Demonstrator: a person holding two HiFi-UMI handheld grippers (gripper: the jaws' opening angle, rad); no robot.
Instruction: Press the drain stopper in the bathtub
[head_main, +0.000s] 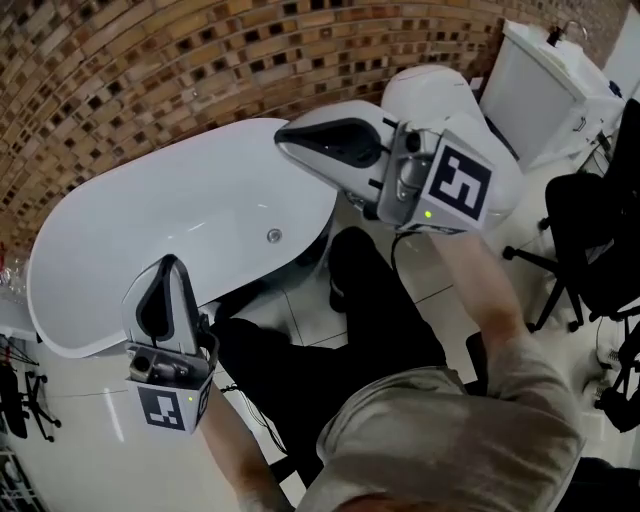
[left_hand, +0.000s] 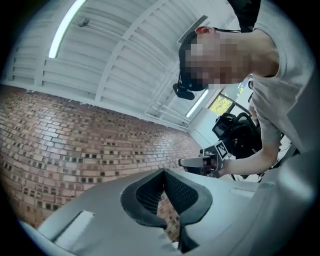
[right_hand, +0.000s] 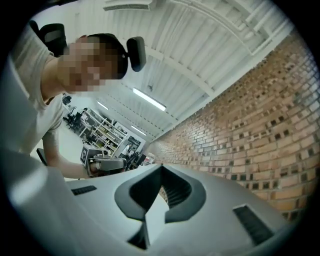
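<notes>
In the head view a white oval bathtub (head_main: 120, 225) lies along the brick wall, with a small round metal drain stopper (head_main: 273, 236) in its floor. My left gripper (head_main: 172, 260) hangs over the tub's near rim, well below and left of the stopper, its jaws shut on nothing. My right gripper (head_main: 282, 138) is held high over the tub's right end, above the stopper and apart from it, also shut and empty. Both gripper views face up at wall and ceiling: the left gripper (left_hand: 163, 171) and right gripper (right_hand: 161, 166) show their tips closed together.
A brick wall (head_main: 150, 70) runs behind the tub. At the back right stands a white toilet (head_main: 555, 85), and a black office chair (head_main: 590, 235) is at the right. The person's dark-trousered legs (head_main: 380, 310) stand on the white tiled floor beside the tub.
</notes>
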